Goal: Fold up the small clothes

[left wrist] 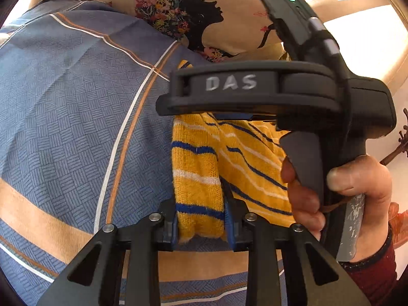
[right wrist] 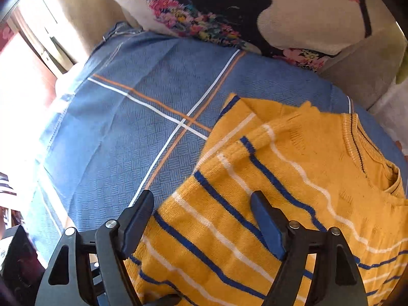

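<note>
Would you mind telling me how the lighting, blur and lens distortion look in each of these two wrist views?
Left wrist view: evenly lit bedspread, window glare top right, the right gripper close and slightly soft, straight stripes bowed by the fisheye. Right wrist view: the left edge is blown out by sunlight, the yellow sweater is sharp and well lit, the cushion behind looks soft.
</note>
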`<action>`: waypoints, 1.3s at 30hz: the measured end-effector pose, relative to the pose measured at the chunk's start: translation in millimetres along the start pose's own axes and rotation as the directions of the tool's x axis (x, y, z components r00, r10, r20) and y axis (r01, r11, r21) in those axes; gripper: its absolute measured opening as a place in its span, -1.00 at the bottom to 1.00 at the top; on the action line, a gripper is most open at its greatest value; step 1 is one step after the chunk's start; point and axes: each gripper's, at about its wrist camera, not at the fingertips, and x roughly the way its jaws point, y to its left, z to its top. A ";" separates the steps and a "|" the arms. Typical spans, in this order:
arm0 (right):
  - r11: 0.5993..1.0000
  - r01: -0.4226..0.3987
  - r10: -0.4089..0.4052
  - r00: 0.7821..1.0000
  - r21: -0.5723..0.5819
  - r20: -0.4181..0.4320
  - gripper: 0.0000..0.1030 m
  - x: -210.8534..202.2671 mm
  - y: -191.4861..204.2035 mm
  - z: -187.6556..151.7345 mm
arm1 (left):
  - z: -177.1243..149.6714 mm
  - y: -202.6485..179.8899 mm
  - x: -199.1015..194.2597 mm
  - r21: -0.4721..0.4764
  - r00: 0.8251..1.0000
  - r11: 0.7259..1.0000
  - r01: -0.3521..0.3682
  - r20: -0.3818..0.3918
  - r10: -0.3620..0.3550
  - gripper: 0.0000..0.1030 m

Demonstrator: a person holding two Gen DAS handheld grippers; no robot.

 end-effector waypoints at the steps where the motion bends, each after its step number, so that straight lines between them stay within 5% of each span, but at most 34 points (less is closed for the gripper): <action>1: 0.998 0.046 -0.047 0.999 -0.033 -0.014 0.65 4.0 7.1 -0.4 | -0.8 -1.8 -2.2 -0.009 1.000 1.000 0.000 0.004 0.000 -0.49; 4: 0.973 0.179 -0.185 0.982 -0.146 -0.032 0.57 13.8 26.3 -3.2 | -1.7 -8.7 -9.1 -0.016 1.000 1.000 -0.006 0.009 0.007 -0.49; 6: 0.963 0.212 -0.215 0.977 -0.166 -0.003 0.09 10.7 30.1 -7.5 | -3.7 -13.9 -16.4 -0.021 1.000 1.000 -0.018 0.014 0.019 -0.48; 7: 0.958 0.232 -0.234 0.972 -0.169 0.010 -0.51 7.8 31.3 -8.9 | -4.8 -16.6 -21.5 -0.024 1.000 0.999 -0.021 0.020 0.021 -0.48; 10: 0.964 0.219 -0.212 0.976 -0.152 0.060 -0.75 -11.5 17.9 -18.8 | -9.5 -25.6 -45.8 -0.038 0.999 0.999 -0.001 0.052 0.003 -0.43; 15: 0.996 0.085 -0.080 0.979 -0.017 0.189 -0.78 -66.8 -38.9 -36.2 | -16.0 -37.5 -90.1 -0.053 0.990 0.998 0.023 0.140 -0.016 -0.16; 20: 0.990 -0.020 -0.024 0.949 0.136 0.314 -0.78 -126.6 -123.8 -80.1 | -22.7 -45.2 -92.0 -0.052 0.990 0.999 0.001 0.144 0.007 -0.11; 26: 0.921 -0.083 -0.078 0.918 0.381 0.388 -0.79 -161.4 -253.9 -174.3 | -33.7 -76.5 -37.8 -0.015 1.000 1.000 0.006 0.022 -0.005 -0.11; 29: 0.857 -0.132 -0.062 0.934 0.498 0.353 -0.79 -144.6 -306.5 -221.1 | -41.0 -100.5 -11.6 0.031 0.999 0.999 0.012 -0.031 -0.011 -0.11; 31: 0.839 -0.169 -0.030 0.935 0.517 0.354 -0.72 -132.9 -323.8 -247.3 | -43.7 -118.9 3.9 0.066 0.998 0.998 0.015 -0.063 -0.011 -0.11; 34: 0.818 -0.175 -0.070 0.916 0.548 0.396 -0.14 -146.7 -337.0 -275.2 | -46.7 -147.8 20.3 0.132 0.995 0.991 0.011 -0.096 0.002 -0.10; 39: 0.839 -0.171 -0.125 0.863 0.516 0.489 -0.12 -186.3 -327.6 -285.4 | -43.3 -190.9 52.0 0.221 0.993 0.975 0.034 -0.114 -0.009 0.04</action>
